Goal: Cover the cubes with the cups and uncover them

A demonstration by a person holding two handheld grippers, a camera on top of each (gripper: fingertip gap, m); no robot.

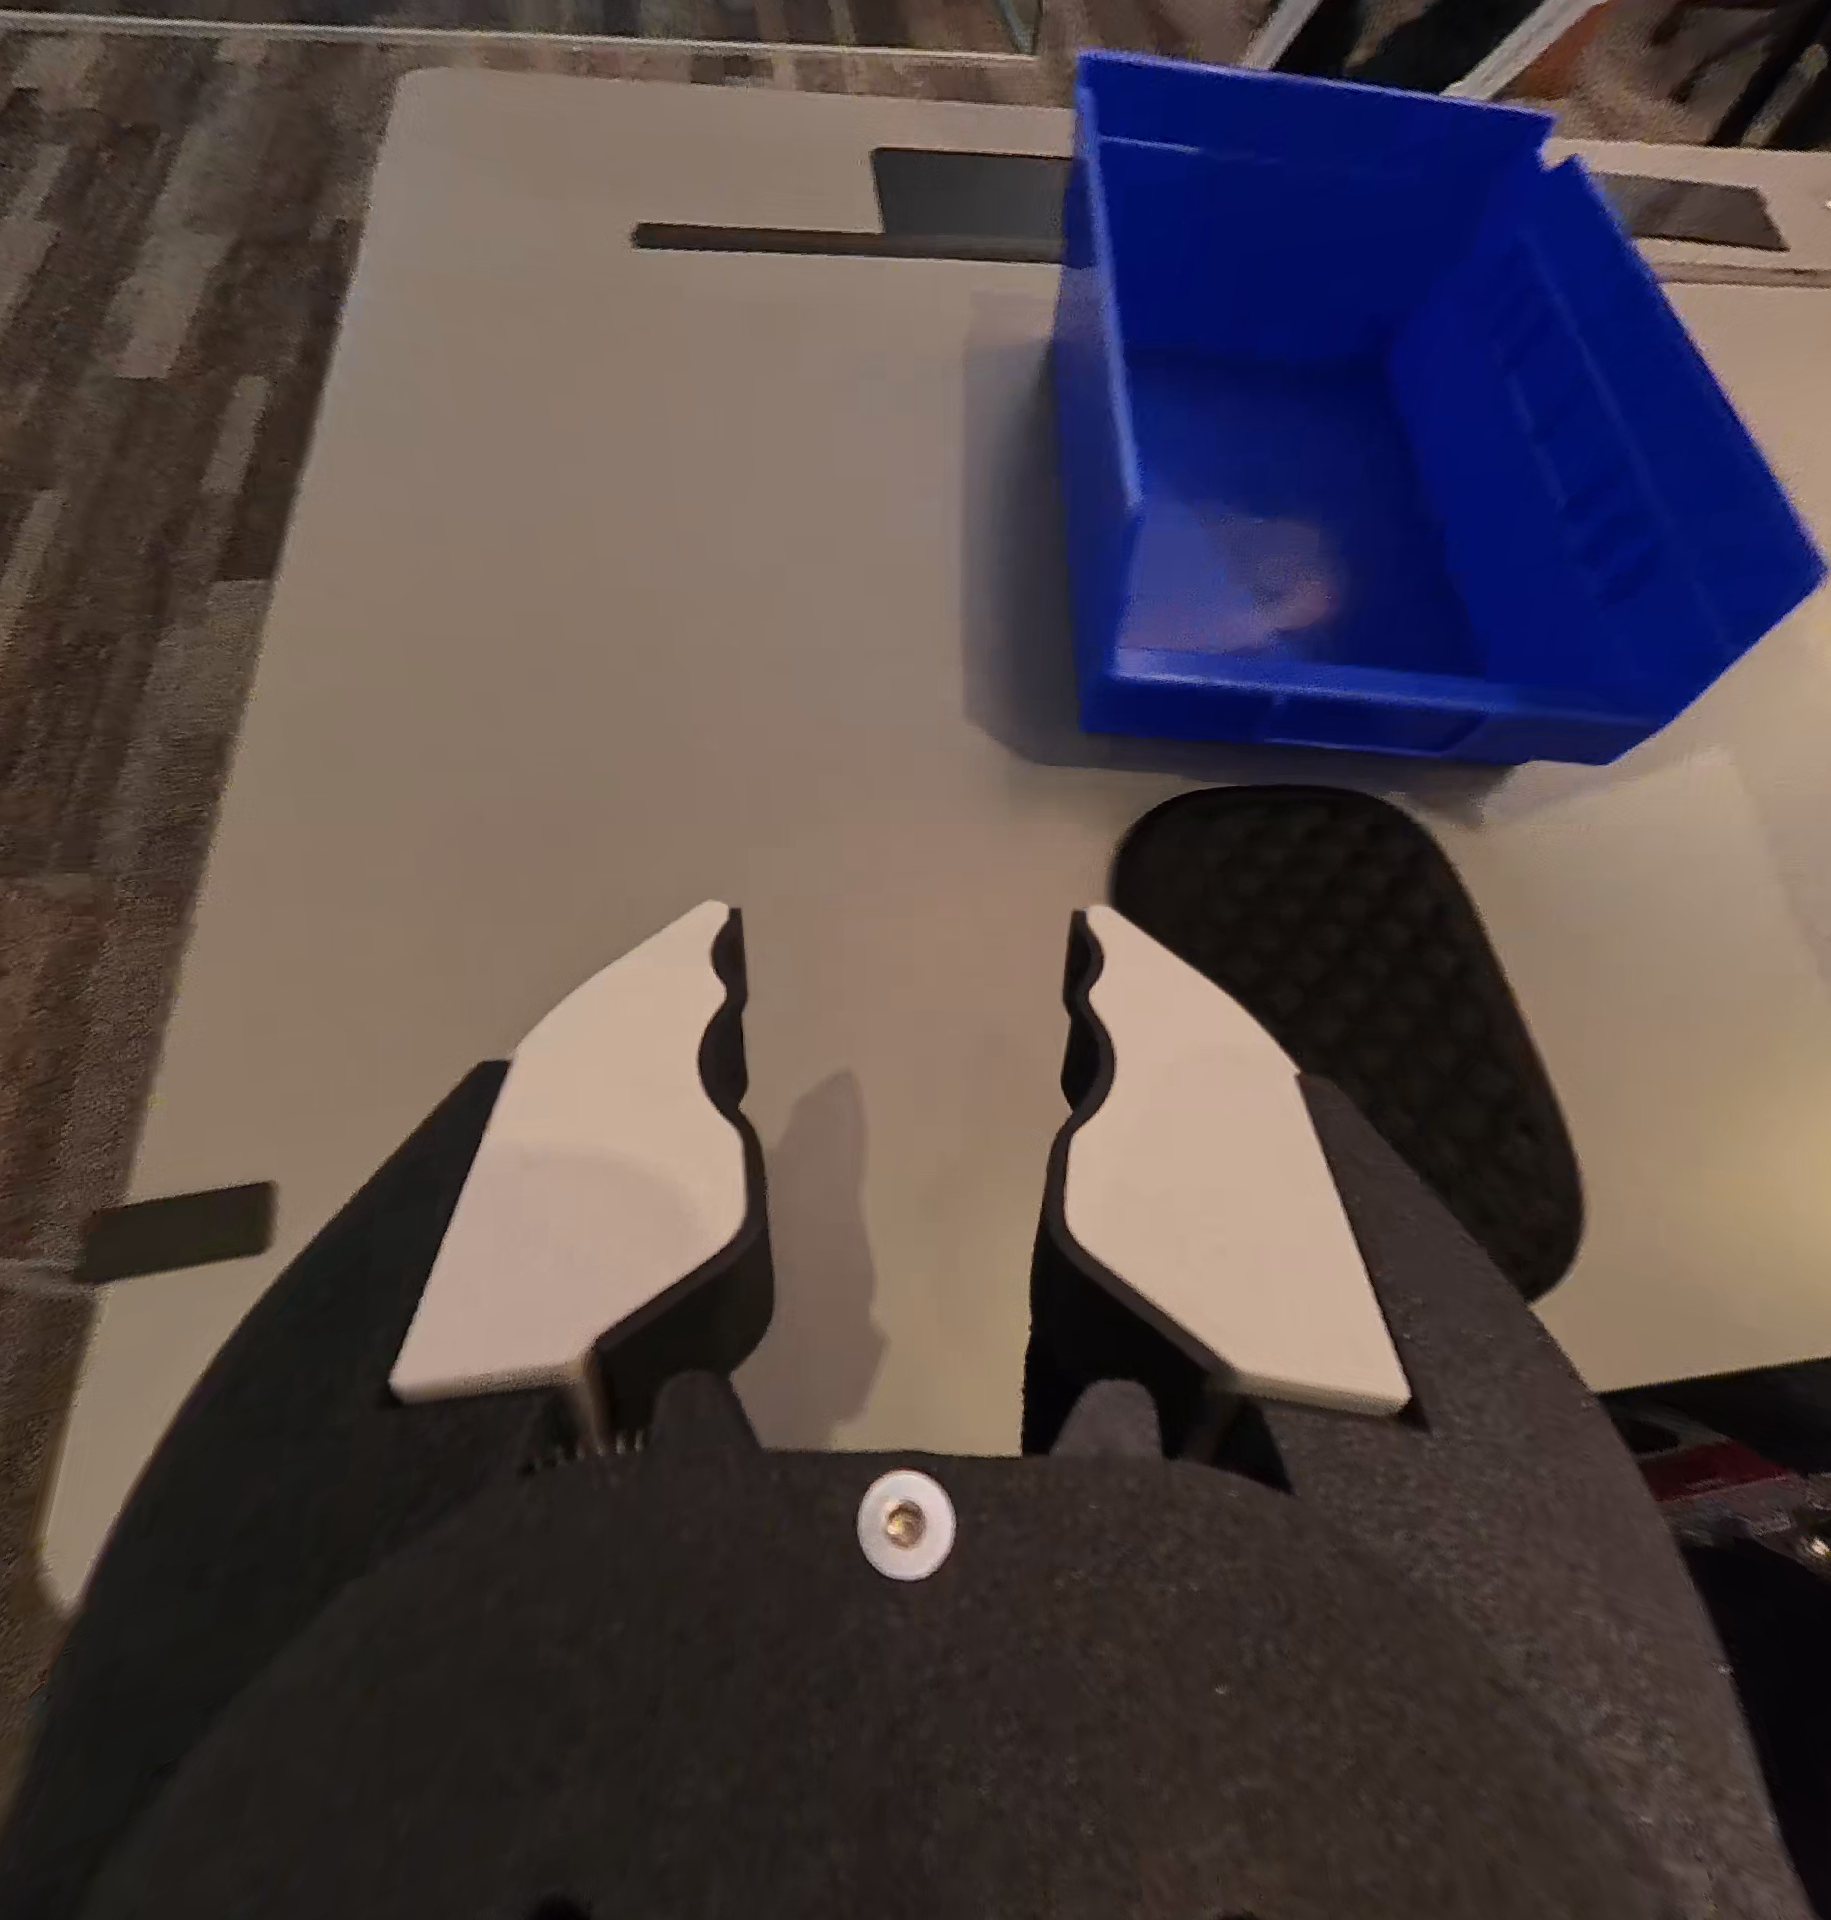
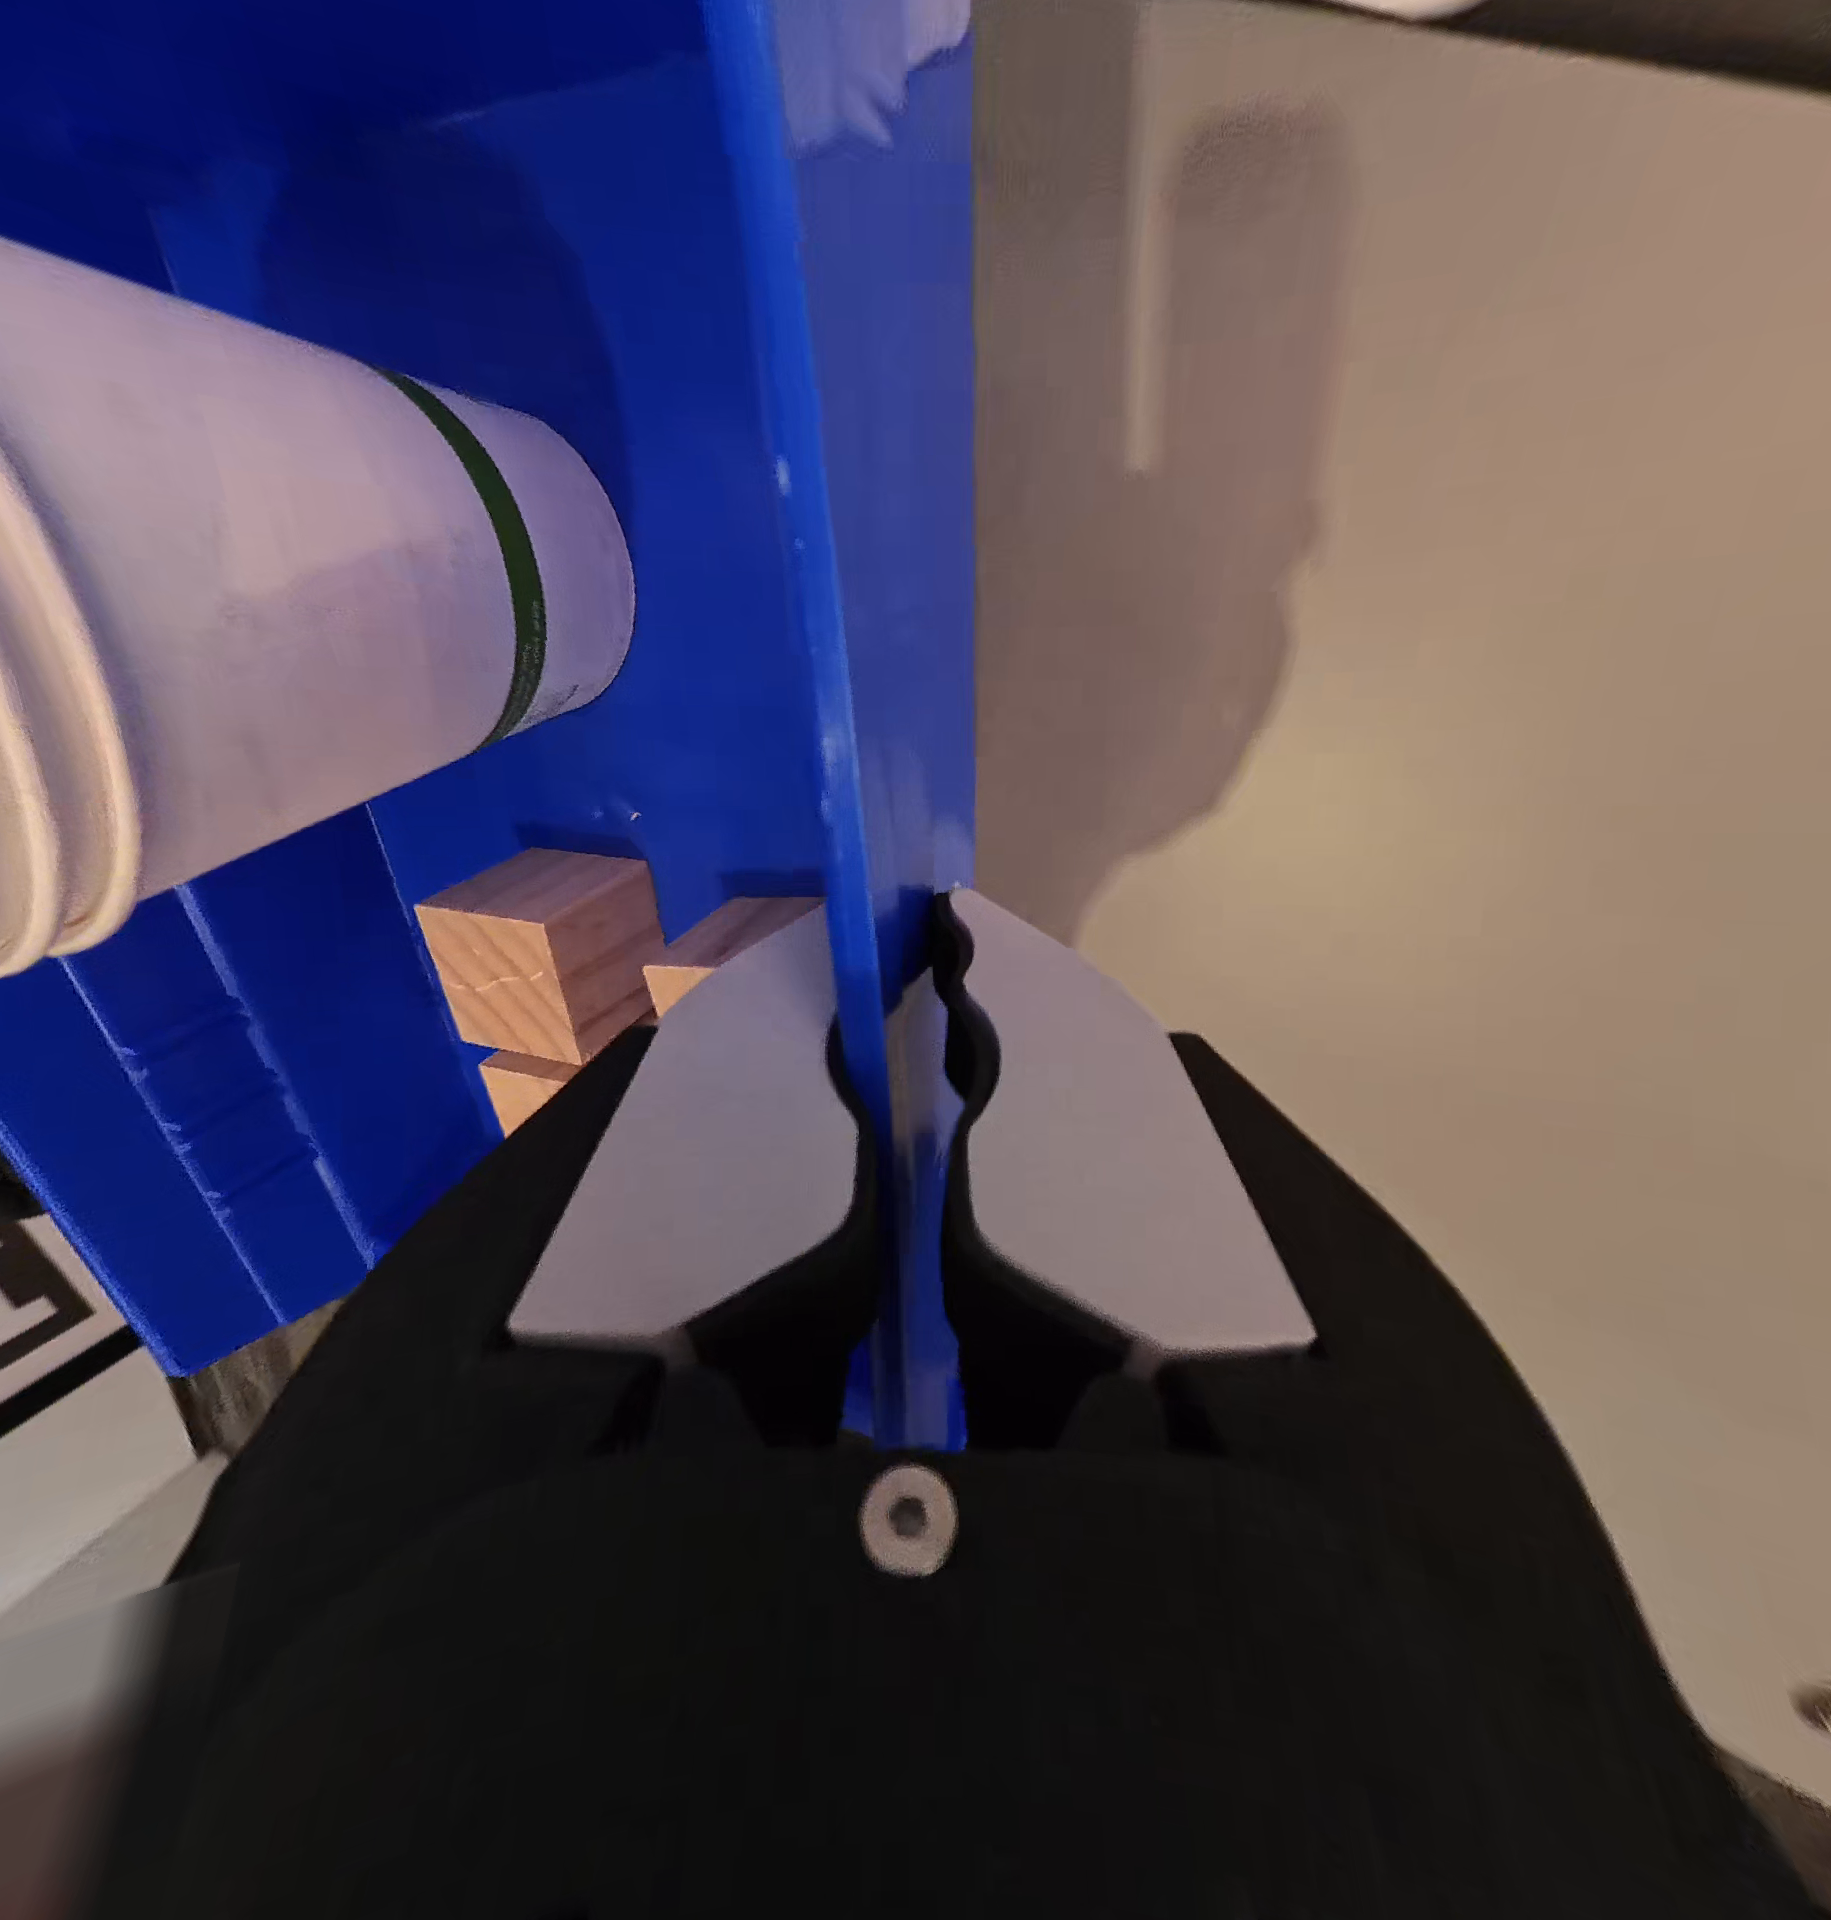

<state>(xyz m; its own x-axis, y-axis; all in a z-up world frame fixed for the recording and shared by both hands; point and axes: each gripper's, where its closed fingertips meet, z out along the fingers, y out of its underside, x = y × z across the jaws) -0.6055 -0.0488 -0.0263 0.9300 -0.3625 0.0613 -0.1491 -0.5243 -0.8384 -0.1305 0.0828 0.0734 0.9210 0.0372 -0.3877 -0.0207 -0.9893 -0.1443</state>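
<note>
Right gripper (image 2: 906, 914) clamps blue bin (image 2: 682, 520).

One blue bin (image 1: 1410, 447) is seen on one grey table (image 1: 599, 582). One stack of white paper cups (image 2: 267, 613) is seen lying inside the bin; several nested rims are shown at its wide end, but the exact number of cups cannot be told. Three wooden cubes (image 2: 537, 951) are counted beside the stack, two of them partly hidden. Two grippers are counted, a left gripper (image 1: 906, 920) and a right gripper (image 2: 895, 925), each with two fingers. One black chair back (image 1: 1389, 1018) is seen at the table's near edge.
</note>
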